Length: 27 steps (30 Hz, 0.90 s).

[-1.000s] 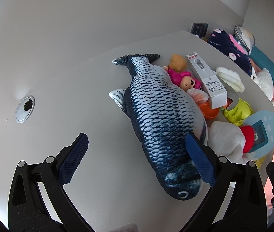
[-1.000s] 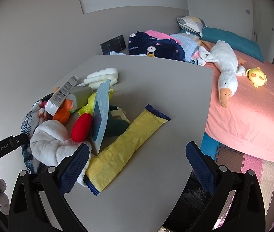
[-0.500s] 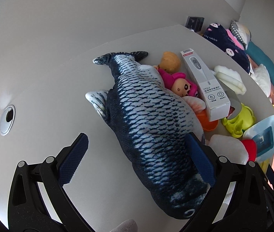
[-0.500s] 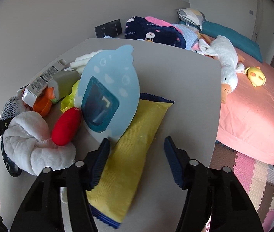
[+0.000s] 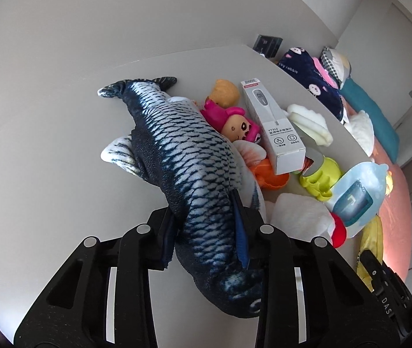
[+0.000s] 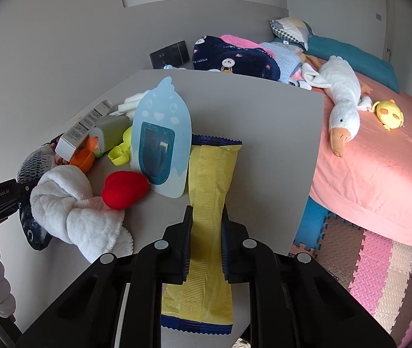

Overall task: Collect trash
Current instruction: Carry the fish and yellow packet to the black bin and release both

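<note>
My left gripper [image 5: 206,232] is shut on a blue plush fish [image 5: 182,156] near its head end; the fish lies along the grey table [image 5: 46,174]. My right gripper [image 6: 206,240] is shut on a long yellow wrapper with dark blue ends [image 6: 210,191], which lies flat on the table near its front edge. A light blue bird-shaped card [image 6: 162,139] stands just left of the wrapper. The fish also shows in the right wrist view [image 6: 36,159], partly hidden by a white towel [image 6: 72,211].
Beside the fish lie a pink doll [image 5: 235,124], a white thermometer box [image 5: 272,127], an orange toy [image 5: 269,174], a green toy [image 5: 319,177] and a red plush [image 6: 124,188]. A pink bed [image 6: 380,159] with a white goose plush [image 6: 342,104] is right of the table. Foam mats [image 6: 380,275] cover the floor.
Both grippers have closed: the left on the plush fish, the right on the yellow wrapper. The right gripper also moved forward over the wrapper.
</note>
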Available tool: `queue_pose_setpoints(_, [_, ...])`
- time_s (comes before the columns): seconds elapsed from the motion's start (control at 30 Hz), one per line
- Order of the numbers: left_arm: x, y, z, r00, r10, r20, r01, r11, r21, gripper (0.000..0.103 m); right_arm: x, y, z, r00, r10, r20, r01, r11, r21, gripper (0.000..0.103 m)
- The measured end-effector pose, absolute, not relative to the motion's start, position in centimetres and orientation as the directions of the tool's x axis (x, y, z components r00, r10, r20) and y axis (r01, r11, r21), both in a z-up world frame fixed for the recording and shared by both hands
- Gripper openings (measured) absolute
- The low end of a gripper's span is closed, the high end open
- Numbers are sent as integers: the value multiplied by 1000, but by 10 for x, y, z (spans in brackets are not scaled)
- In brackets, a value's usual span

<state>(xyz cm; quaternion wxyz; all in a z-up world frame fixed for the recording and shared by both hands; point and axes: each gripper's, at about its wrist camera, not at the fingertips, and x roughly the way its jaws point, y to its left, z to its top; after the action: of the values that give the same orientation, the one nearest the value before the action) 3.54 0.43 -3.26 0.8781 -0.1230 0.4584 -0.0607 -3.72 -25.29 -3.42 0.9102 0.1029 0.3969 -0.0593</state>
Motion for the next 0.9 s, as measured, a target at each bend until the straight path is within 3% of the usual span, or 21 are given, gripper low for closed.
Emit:
queue_pose_setpoints(0.23, [2,12,-10,651,-209,-730,11,964,-265,23,-62,-262,-16,718,-11,-696,176,970,166,18])
queue_pose_setpoints(0.43, [-37,-2,24,728,-194,-657,74,976,-206,22,-89,-276,-2,744,-18,-668,184,967,179,18])
queue_pose_setpoints(0.9, [-87,-90,45,700,-347,-624,293,937,-192,22,-158,-335,14,763,-97,-639,280,941,192,18])
